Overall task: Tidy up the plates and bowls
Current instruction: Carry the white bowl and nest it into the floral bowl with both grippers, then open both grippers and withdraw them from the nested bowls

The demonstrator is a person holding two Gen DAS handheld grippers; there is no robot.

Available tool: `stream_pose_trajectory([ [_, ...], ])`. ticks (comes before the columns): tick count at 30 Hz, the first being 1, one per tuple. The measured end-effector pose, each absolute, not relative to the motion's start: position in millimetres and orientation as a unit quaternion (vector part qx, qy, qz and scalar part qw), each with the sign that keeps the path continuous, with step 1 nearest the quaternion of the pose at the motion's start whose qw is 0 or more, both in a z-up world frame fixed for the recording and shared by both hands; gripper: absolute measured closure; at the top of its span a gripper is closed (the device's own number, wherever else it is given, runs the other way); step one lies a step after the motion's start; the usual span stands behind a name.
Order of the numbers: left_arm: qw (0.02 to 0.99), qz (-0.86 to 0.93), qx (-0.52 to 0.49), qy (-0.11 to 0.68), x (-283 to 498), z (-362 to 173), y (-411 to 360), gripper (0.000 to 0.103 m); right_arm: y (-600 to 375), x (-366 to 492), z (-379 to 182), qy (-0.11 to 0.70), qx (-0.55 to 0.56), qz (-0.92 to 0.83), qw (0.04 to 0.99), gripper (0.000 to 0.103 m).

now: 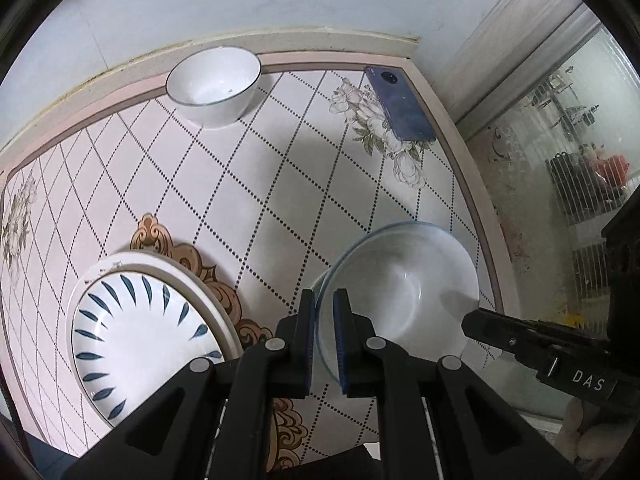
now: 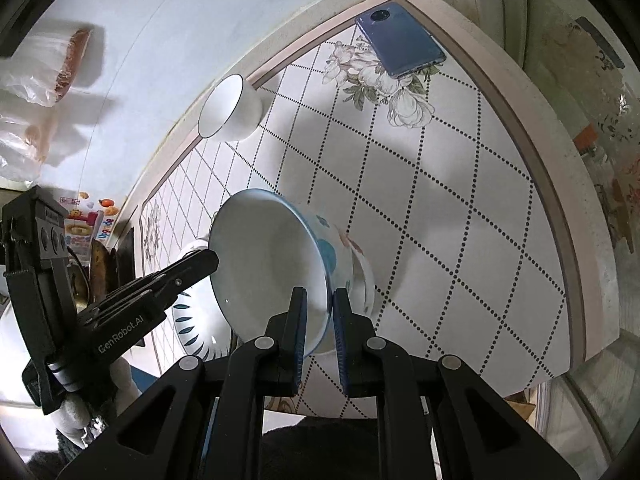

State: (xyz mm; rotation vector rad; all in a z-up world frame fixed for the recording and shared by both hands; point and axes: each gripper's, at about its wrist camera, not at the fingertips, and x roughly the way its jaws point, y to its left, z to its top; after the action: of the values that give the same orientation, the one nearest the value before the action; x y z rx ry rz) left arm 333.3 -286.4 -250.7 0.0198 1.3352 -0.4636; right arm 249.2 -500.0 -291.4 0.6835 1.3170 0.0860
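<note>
A white bowl with a thin blue rim [image 1: 404, 292] hangs between both grippers, at the right of the table. My left gripper [image 1: 324, 300] is shut on its left rim, the blue pads either side of the wall. My right gripper [image 2: 318, 296] is shut on the opposite rim of the same bowl [image 2: 272, 264], whose outside shows blue and red flowers. Each gripper shows in the other's view: the right gripper [image 1: 470, 322] and the left gripper [image 2: 212, 258]. A second white rim [image 2: 370, 280] peeks out beneath the bowl. A blue-leaf plate [image 1: 144, 332] lies on a larger white plate [image 1: 160, 260].
A white bowl with a dark rim [image 1: 214, 86] stands at the back by the wall. A dark blue phone [image 1: 400, 104] lies at the back right corner. The table edge [image 1: 476, 208] runs close to the held bowl's right side, with a glass door beyond.
</note>
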Motion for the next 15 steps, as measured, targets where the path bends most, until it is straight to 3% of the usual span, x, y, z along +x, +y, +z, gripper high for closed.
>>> stream_pose_trajectory([
  [15, 0.733, -0.218, 0.02, 0.644, 327, -279, -283, 0.094, -497, 254, -322, 0.634, 0.288, 0.039, 0.717, 0.087],
])
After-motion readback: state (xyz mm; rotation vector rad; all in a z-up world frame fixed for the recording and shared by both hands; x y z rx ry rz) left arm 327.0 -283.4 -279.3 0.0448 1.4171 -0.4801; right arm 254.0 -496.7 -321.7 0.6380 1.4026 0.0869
